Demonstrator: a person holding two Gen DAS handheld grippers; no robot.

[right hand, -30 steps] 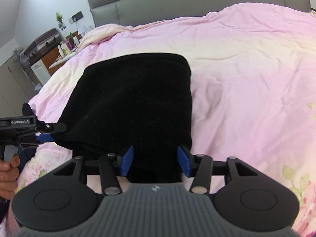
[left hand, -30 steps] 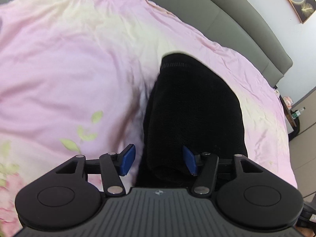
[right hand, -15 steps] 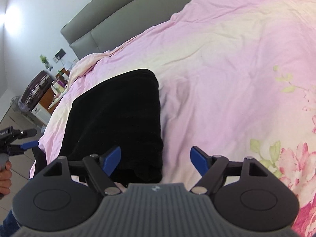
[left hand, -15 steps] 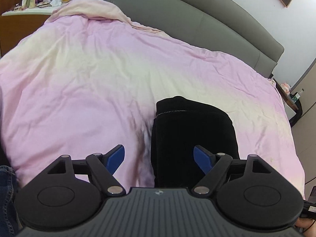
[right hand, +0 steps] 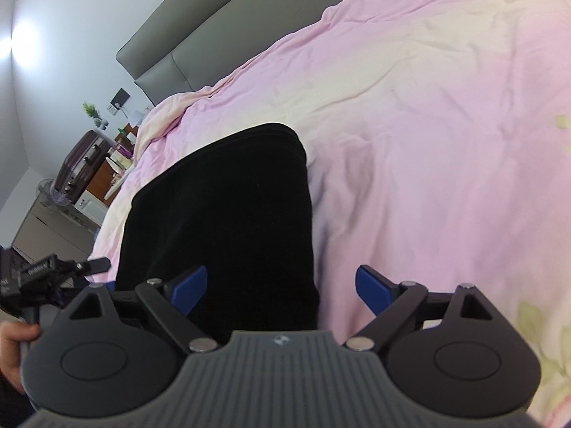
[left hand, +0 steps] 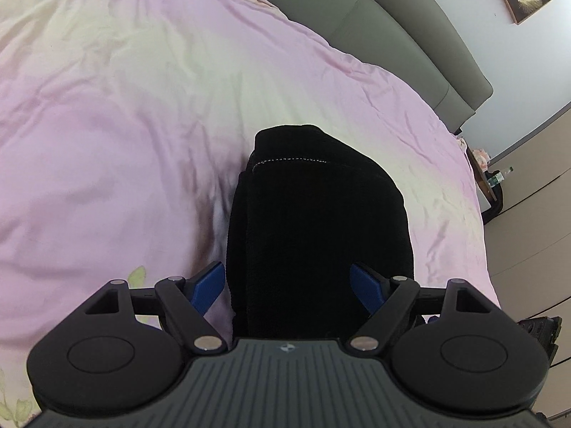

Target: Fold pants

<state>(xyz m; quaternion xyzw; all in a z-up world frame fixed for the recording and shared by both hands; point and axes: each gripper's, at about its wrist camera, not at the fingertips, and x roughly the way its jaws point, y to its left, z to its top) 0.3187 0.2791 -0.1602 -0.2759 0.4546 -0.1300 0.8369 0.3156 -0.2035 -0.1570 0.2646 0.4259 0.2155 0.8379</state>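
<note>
The black pants [left hand: 317, 228] lie folded into a thick rectangle on the pink bedspread [left hand: 117, 135]. A white stitched hem shows near their far end. My left gripper [left hand: 287, 285] is open and empty, its blue fingers spread just above the near end of the pants. In the right wrist view the pants [right hand: 228, 214] lie left of centre. My right gripper [right hand: 281, 285] is open and empty over their near right edge. The left gripper [right hand: 53, 271] shows at the far left, held by a hand.
A grey padded headboard [left hand: 399, 35] runs along the far side of the bed. A dark suitcase [right hand: 80, 167] and a cluttered desk stand beyond the bed's left side. A nightstand [left hand: 489, 178] stands at the right. The bedspread [right hand: 428, 142] stretches wide around the pants.
Both grippers opened wide and let go of the pants. They drew back, then the left came down closer over the pants' near end. The pants stayed folded on the bed.
</note>
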